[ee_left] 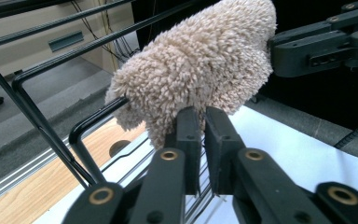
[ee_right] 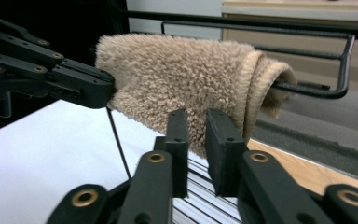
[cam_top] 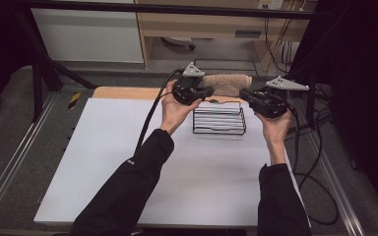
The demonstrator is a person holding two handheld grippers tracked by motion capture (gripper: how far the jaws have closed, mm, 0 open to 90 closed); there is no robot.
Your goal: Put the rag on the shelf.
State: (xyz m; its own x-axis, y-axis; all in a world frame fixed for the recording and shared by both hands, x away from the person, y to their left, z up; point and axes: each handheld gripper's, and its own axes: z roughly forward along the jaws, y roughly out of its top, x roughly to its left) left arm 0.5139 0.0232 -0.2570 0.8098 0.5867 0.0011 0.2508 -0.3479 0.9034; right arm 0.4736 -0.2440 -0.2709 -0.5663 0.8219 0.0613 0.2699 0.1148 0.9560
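Note:
A beige fluffy towel [cam_top: 229,84] hangs folded over a black bar [ee_right: 326,91] above the wire rack [cam_top: 219,120] at the table's far side. My left gripper [cam_top: 207,92] holds its left end and my right gripper [cam_top: 243,93] its right end. In the left gripper view the jaws [ee_left: 203,114] are almost together at the towel's [ee_left: 200,60] lower edge. In the right gripper view the jaws [ee_right: 196,119] pinch the pile of the towel [ee_right: 177,79] near its hemmed end. The other gripper [ee_right: 74,84] touches the towel's far end.
The rack stands on a white sheet [cam_top: 128,162] over a wooden table [cam_top: 123,92]. Black frame bars [ee_left: 42,126] run close behind the towel. Cables [cam_top: 150,118] trail from both grippers. A pale cabinet [cam_top: 88,34] and shelves stand beyond the table.

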